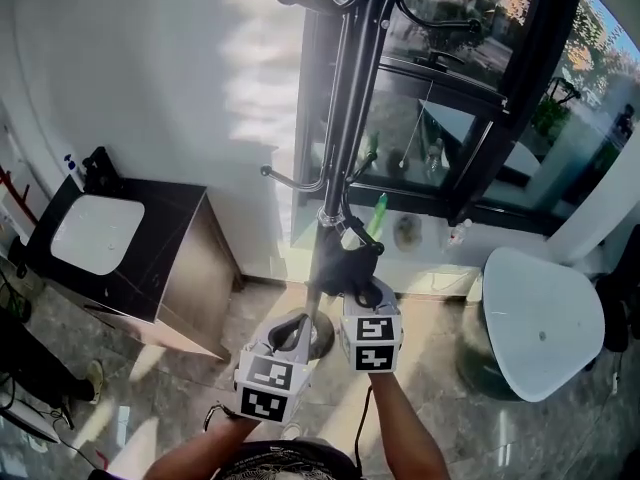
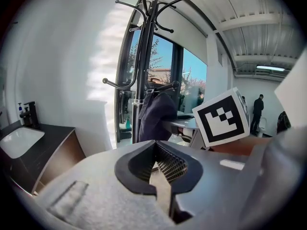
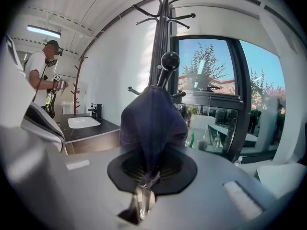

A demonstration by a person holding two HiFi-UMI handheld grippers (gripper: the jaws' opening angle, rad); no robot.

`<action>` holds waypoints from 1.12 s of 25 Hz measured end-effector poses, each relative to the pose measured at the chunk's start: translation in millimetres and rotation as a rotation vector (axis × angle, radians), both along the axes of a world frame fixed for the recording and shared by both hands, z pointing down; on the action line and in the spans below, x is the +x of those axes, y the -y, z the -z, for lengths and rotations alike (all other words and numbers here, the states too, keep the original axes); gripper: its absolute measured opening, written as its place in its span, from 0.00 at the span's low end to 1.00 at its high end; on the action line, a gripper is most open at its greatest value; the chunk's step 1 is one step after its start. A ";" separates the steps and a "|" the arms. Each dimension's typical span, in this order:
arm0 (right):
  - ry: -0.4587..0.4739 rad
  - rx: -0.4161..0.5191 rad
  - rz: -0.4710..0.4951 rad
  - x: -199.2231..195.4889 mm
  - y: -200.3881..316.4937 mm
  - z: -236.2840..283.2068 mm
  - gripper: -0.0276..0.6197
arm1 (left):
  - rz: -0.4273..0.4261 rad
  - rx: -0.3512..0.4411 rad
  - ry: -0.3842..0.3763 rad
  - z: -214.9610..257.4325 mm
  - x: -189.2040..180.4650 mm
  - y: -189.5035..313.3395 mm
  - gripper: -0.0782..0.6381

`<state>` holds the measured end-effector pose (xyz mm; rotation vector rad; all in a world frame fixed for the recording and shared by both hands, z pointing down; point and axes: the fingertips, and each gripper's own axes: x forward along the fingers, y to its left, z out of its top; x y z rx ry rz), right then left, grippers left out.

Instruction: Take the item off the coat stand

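A black coat stand (image 1: 345, 118) rises in front of the window. From one of its lower hooks hangs a dark navy cloth item (image 1: 345, 266), also seen in the left gripper view (image 2: 156, 116). My right gripper (image 1: 360, 293) is shut on the lower part of this cloth (image 3: 151, 123), whose fabric runs down between the pads (image 3: 148, 174); the top of the cloth still drapes over the knobbed hook (image 3: 169, 61). My left gripper (image 1: 295, 323) is lower and to the left, near the pole, its fingertips together (image 2: 154, 145) with nothing between them.
A black cabinet with a white basin (image 1: 95, 233) stands at the left wall. A white round table (image 1: 545, 318) is at the right. The stand's base (image 1: 325, 340) rests on the tiled floor. A person (image 3: 43, 66) stands far off; another person (image 2: 259, 111) is in the distance.
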<state>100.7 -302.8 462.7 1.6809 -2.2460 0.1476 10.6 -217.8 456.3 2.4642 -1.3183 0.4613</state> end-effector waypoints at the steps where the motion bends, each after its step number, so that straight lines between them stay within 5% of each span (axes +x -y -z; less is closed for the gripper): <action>1: 0.005 0.008 -0.005 0.6 -2.4 1.9 0.07 | 0.000 -0.002 0.002 0.7 -1.1 -1.9 0.10; 28: 0.050 0.135 -0.157 25.0 -95.8 55.7 0.07 | -0.067 0.097 -0.062 30.0 7.9 -42.3 0.11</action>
